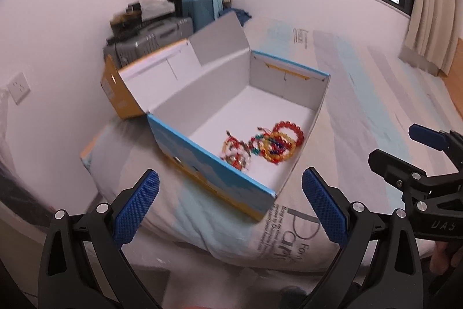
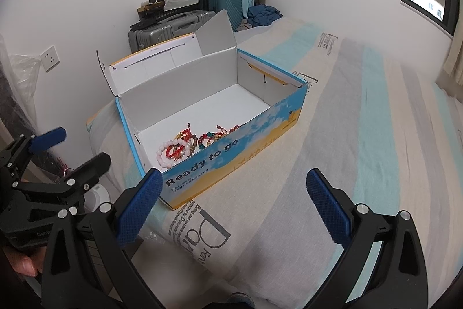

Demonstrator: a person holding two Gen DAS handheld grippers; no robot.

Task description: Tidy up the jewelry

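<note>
An open cardboard box (image 2: 231, 146), its lid folded back, is shown resting on the striped bedcover (image 2: 347, 135); a heap of beaded bracelets (image 2: 188, 146) is seen on the box floor at the near end. The left gripper (image 1: 230, 206) and the right gripper (image 2: 234, 206) are held short of the box, jaws spread wide and nothing grasped.

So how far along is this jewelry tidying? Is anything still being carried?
Mostly done, it seems. A pile of beaded bracelets already lies at one end of the open cardboard box on the bed. Nothing is in hand: the left tool and the right tool both hang open and empty in front of the box. No loose jewelry shows on the bedding; the box lid is still open.
</note>
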